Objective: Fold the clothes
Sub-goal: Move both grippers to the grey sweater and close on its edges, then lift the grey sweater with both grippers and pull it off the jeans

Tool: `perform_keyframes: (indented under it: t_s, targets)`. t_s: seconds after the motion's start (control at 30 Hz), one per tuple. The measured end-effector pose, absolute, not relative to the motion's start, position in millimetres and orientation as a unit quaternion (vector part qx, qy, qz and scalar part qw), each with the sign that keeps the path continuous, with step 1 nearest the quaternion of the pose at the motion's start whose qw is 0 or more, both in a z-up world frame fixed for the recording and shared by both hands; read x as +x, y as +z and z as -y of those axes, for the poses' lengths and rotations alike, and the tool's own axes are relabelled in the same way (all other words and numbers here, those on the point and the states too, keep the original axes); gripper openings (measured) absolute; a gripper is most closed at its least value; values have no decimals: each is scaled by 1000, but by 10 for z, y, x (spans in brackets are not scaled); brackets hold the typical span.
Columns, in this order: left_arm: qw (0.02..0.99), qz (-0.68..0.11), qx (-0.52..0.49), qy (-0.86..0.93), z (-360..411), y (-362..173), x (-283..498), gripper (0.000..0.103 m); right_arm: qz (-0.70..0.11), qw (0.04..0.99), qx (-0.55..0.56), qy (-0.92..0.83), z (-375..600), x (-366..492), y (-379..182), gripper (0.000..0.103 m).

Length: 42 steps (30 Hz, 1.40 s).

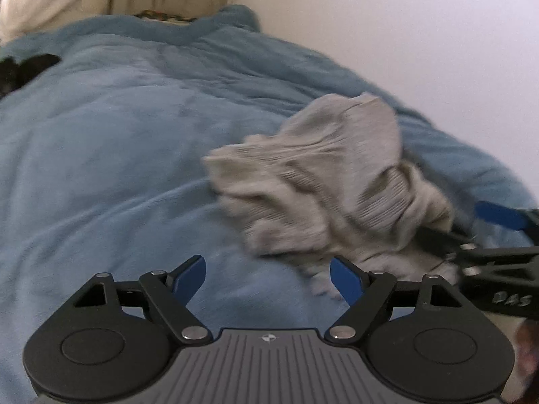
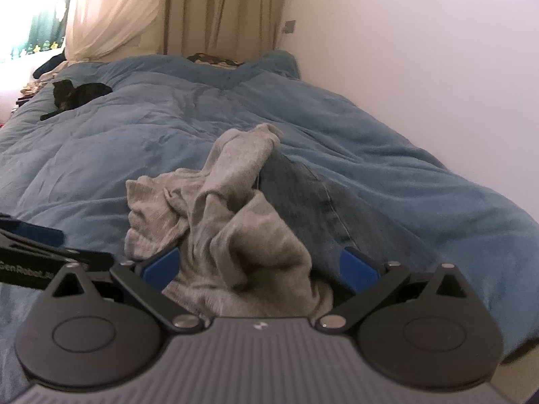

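A crumpled grey knit garment (image 1: 323, 181) lies on the blue duvet (image 1: 118, 155); it also shows in the right wrist view (image 2: 222, 215). A pair of blue jeans (image 2: 313, 202) lies under and to the right of it. My left gripper (image 1: 267, 277) is open and empty, just left of the grey garment's near edge. My right gripper (image 2: 259, 267) is open, its blue fingers (image 2: 357, 266) spread either side of the garment's bunched near part, not closed on it. The right gripper also shows at the right edge of the left wrist view (image 1: 471, 232).
A black cat (image 2: 75, 96) lies at the far left of the bed. A white wall (image 2: 421, 67) runs along the right side. Curtains (image 2: 209, 10) hang behind the bed head. Wide open duvet lies left of the clothes.
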<state>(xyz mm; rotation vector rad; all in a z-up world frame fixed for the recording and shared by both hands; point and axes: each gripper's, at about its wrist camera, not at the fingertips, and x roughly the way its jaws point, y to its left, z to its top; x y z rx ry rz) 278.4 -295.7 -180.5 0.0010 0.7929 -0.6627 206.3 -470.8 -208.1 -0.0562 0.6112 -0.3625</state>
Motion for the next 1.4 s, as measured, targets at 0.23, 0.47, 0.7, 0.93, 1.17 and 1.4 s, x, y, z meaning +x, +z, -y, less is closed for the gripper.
perform_keyframes:
  t_s: [0.23, 0.47, 0.7, 0.93, 1.17, 1.4]
  targets:
    - [845, -415, -31, -334, 3302, -2020, 3082, 59, -318, 933, -25, -164, 4837, 2355, -2244, 22]
    - [859, -401, -26, -317, 3371, -2045, 3030, 10, -308, 940, 47, -141, 4904, 2277, -2268, 15]
    - [894, -345, -7, -285, 2797, -1678, 2840, 8, -277, 954, 67, -92, 4603, 2088, -1909, 13]
    - [930, -288, -62, -220, 1610, -1021, 2713, 8, -234, 970, 62, -19, 3886, 1965, -1369, 13]
    - [961, -223, -88, -135, 380, -553, 2356, 8, -216, 972, 49, 83, 2756, 1886, -1021, 13]
    - [971, -215, -97, -25, -776, -672, 1855, 8, -253, 947, 29, 198, 1219, 1768, -1329, 13]
